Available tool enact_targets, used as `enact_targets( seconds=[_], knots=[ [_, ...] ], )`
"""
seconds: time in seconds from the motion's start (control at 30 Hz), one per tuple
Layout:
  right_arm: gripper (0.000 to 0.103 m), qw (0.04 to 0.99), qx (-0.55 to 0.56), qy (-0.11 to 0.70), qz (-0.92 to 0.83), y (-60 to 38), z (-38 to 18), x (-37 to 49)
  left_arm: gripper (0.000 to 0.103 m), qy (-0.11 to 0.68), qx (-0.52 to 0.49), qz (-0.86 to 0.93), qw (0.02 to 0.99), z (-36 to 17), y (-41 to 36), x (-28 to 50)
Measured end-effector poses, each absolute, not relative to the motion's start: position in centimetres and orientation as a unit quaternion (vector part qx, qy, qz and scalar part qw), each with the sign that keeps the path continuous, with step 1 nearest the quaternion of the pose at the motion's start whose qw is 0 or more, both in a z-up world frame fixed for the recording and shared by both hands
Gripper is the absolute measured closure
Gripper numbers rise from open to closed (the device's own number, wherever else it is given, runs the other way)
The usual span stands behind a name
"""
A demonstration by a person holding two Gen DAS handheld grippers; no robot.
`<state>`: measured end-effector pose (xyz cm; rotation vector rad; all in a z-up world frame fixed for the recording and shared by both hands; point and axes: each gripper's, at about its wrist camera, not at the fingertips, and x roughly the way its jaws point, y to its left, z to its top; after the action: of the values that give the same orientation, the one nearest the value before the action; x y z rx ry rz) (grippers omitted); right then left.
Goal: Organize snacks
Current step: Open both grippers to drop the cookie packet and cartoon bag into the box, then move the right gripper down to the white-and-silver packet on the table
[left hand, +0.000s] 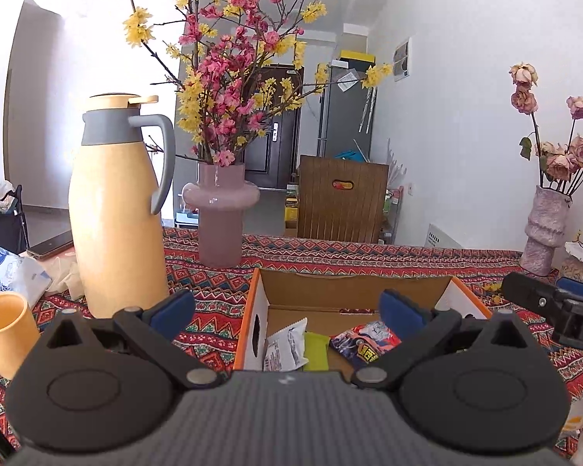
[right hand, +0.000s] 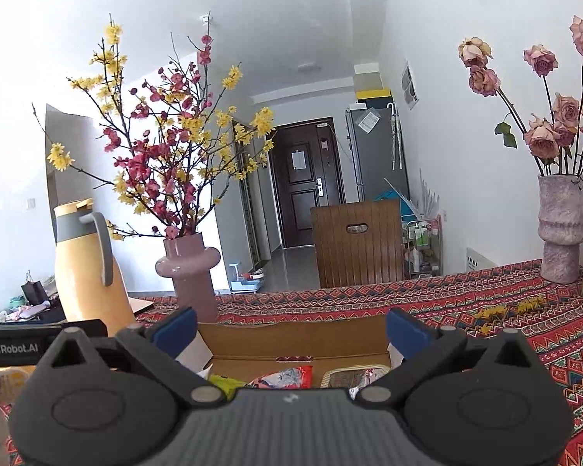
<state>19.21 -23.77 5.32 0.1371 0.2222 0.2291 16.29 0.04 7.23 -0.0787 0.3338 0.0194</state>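
Snack packets (left hand: pixel 363 343) lie inside the orange-edged cardboard box (left hand: pixel 252 310) at twelve o'clock; both tongs, left gripper (left hand: pixel 287 306) and right gripper (right hand: pixel 291 330), hang released and empty, so fetch the next packet without bumping the pink vase (left hand: pixel 219 213).

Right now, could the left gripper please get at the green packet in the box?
Probably yes. The left gripper is open and empty above the open box, and the green packet lies uncovered between a white packet and a red one.
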Motion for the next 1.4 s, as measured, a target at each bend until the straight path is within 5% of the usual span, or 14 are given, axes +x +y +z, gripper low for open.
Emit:
enact_targets(
  seconds=[0.77,1.4],
  knots=[
    [0.000,0.978,0.084,0.159,0.109,-26.3,0.8,11.2,0.000,0.202,-0.047,0.012,0.978,2.0,2.6,8.9],
    [0.000,0.970,0.076,0.219,0.070,-27.8,-3.4,9.8,0.000,0.219,-0.032,0.016,0.975,-1.7,2.7,10.2]
  ],
)
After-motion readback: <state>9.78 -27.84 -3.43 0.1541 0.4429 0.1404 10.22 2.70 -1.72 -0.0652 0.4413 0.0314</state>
